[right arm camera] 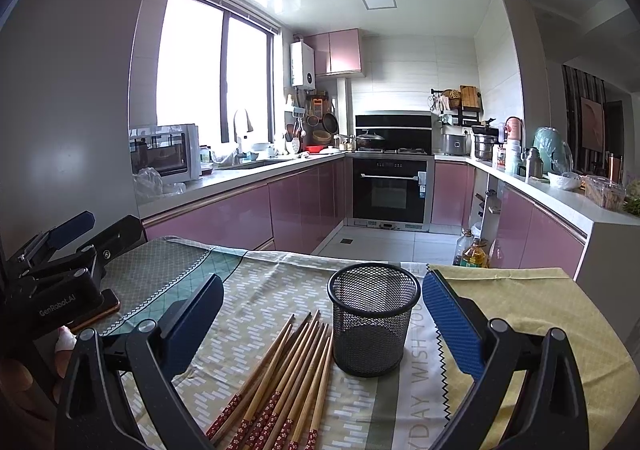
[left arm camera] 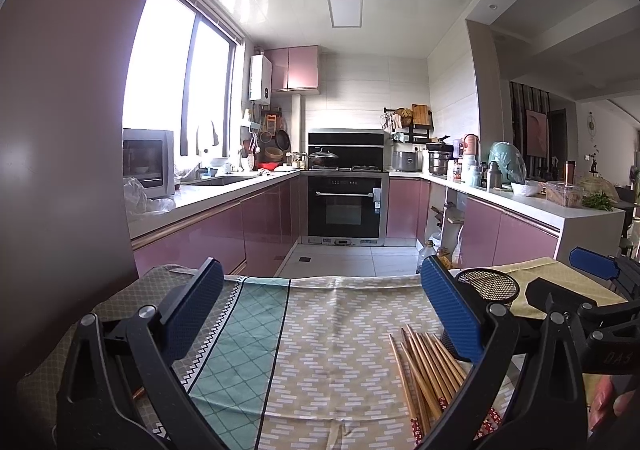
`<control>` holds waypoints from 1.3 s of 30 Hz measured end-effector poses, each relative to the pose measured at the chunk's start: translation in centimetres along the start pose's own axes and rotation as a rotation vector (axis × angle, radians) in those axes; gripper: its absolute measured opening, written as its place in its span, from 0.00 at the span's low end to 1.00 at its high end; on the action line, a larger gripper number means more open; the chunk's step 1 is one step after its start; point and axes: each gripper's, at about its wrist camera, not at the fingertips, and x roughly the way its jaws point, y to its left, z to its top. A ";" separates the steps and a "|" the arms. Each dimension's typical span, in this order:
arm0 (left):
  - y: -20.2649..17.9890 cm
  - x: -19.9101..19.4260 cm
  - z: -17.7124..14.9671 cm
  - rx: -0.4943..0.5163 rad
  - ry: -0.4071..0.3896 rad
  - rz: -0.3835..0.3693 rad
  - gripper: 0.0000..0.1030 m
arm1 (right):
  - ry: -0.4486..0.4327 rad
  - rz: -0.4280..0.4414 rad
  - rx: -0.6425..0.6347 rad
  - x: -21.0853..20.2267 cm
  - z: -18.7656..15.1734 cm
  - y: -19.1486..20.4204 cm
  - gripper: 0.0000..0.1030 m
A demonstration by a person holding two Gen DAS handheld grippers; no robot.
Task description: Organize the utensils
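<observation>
In the right wrist view, the right gripper [right arm camera: 322,324] is spread wide with nothing held, and the chopsticks [right arm camera: 280,382] lie in a bundle on the tablecloth [right arm camera: 260,282] low in the frame between its fingers. The black mesh cup [right arm camera: 374,324] stands upright just right of them. The left gripper [left arm camera: 320,314] is wide too, chopsticks at its lower right, with the oven [left arm camera: 346,206] far behind.
</observation>
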 end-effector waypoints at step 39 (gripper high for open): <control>0.0 -0.1 -0.1 0.001 0.005 0.000 0.94 | 0.003 -0.001 0.014 0.2 -0.2 -0.5 0.94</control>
